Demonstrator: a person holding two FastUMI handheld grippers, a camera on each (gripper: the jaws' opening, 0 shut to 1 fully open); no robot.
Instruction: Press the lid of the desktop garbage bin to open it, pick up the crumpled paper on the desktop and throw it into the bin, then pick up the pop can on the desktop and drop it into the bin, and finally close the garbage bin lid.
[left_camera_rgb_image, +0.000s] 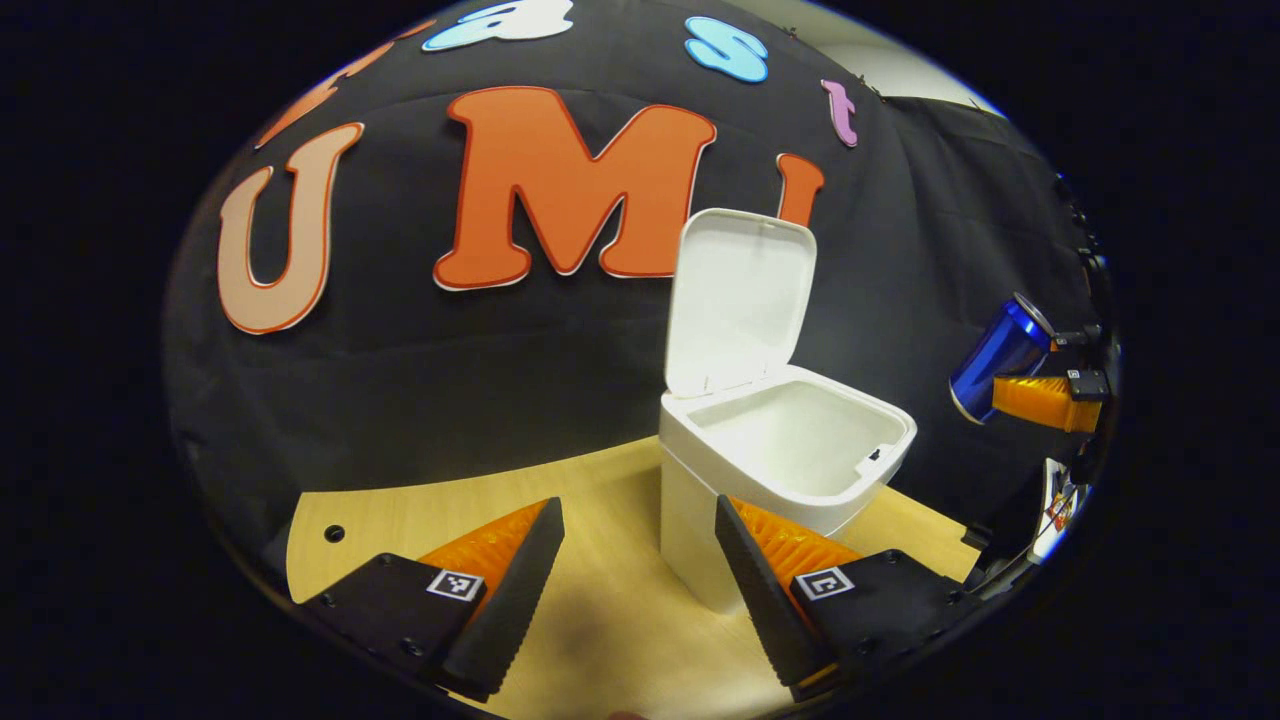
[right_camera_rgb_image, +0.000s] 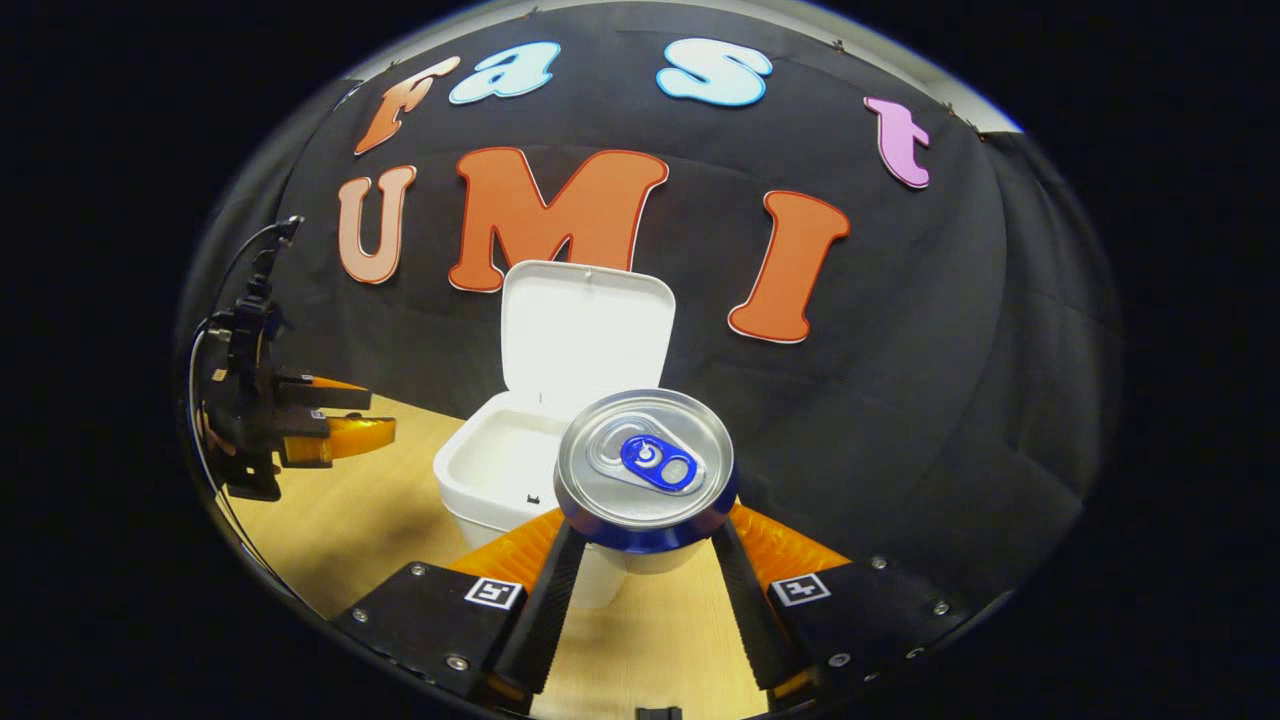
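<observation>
A white desktop bin (left_camera_rgb_image: 760, 470) stands on the wooden table with its lid (left_camera_rgb_image: 735, 300) swung up against the back wall. My left gripper (left_camera_rgb_image: 640, 580) is open, low over the table just in front and left of the bin, nothing between its fingers. In the right gripper view, my right gripper (right_camera_rgb_image: 645, 570) is shut on a blue pop can (right_camera_rgb_image: 645, 470), whose silver top faces the camera. The can hangs in the air to the right of the bin (right_camera_rgb_image: 505, 470), near its front. In the left gripper view the can (left_camera_rgb_image: 1000, 360) shows tilted at the far right. The bin's inside looks bare where visible.
The light wooden table (left_camera_rgb_image: 600, 640) runs under both grippers and ends at the black cloth wall behind the bin. A small hole (left_camera_rgb_image: 334, 533) marks the table's left part. In the right gripper view the other gripper (right_camera_rgb_image: 300, 425) sits at the far left.
</observation>
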